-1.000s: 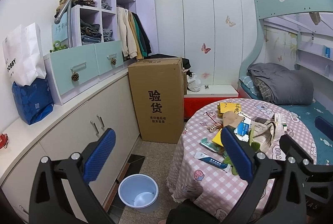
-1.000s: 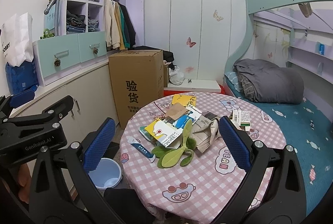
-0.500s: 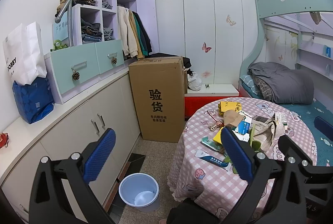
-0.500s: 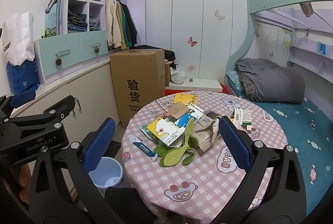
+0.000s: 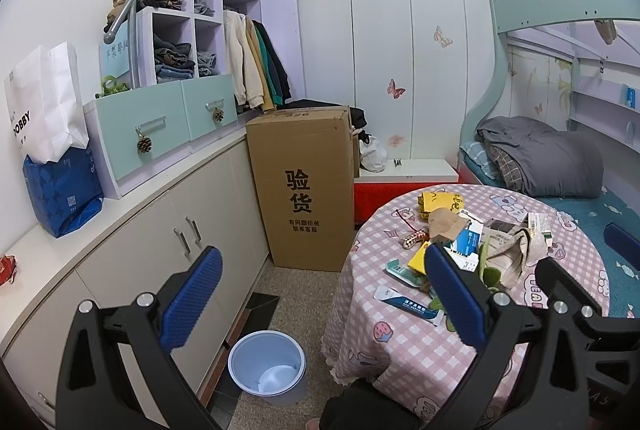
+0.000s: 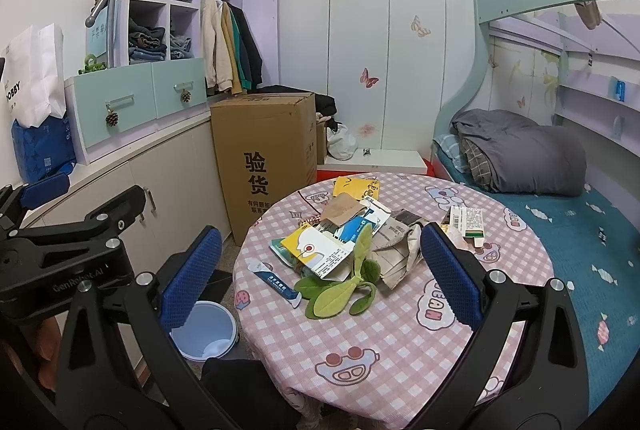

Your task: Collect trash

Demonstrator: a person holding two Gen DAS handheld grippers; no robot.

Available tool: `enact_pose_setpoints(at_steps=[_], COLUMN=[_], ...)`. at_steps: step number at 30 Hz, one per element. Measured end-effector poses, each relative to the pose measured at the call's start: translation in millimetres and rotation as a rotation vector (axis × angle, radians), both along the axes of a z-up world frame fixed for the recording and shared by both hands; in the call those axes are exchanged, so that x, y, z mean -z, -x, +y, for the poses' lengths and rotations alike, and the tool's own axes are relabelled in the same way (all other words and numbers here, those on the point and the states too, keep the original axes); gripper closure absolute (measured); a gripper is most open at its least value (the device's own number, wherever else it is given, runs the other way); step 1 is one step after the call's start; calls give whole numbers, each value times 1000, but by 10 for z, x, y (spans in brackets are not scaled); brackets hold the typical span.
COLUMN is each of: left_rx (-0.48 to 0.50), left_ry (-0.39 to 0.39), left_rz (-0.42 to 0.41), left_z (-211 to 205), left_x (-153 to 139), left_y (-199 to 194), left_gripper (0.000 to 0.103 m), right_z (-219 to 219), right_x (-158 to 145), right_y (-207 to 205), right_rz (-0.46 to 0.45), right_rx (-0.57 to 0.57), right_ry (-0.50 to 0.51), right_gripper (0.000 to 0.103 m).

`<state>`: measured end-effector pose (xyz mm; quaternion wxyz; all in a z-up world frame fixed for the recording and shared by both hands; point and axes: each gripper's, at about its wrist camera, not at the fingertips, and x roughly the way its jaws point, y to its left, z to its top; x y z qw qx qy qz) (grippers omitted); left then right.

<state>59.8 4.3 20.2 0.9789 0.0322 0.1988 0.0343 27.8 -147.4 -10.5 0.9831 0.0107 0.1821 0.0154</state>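
Approach step, I judge: both the left gripper [image 5: 320,296] and right gripper [image 6: 316,272] hang released, empty. Trash [image 6: 344,238] litters the table [image 6: 400,330]; bin [image 5: 266,366] stands near-left. Next: reach for a piece.

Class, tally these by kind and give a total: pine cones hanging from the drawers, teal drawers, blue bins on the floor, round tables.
Pine cones: 2
Teal drawers: 2
Blue bin: 1
Round table: 1
Total: 6
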Motion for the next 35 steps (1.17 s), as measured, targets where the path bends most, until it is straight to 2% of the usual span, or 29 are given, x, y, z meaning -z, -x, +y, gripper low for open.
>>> enact_pose_setpoints(at_steps=[35], left_rx=[1], left_ry=[1], left_rz=[22], left_z=[23], left_x=[76], left_y=[-21], left_gripper=[4], right_z=[29], right_x=[48], right_y=[32], right_rz=[9], right_rx=[1], right_ry=[-6], right_gripper=[6])
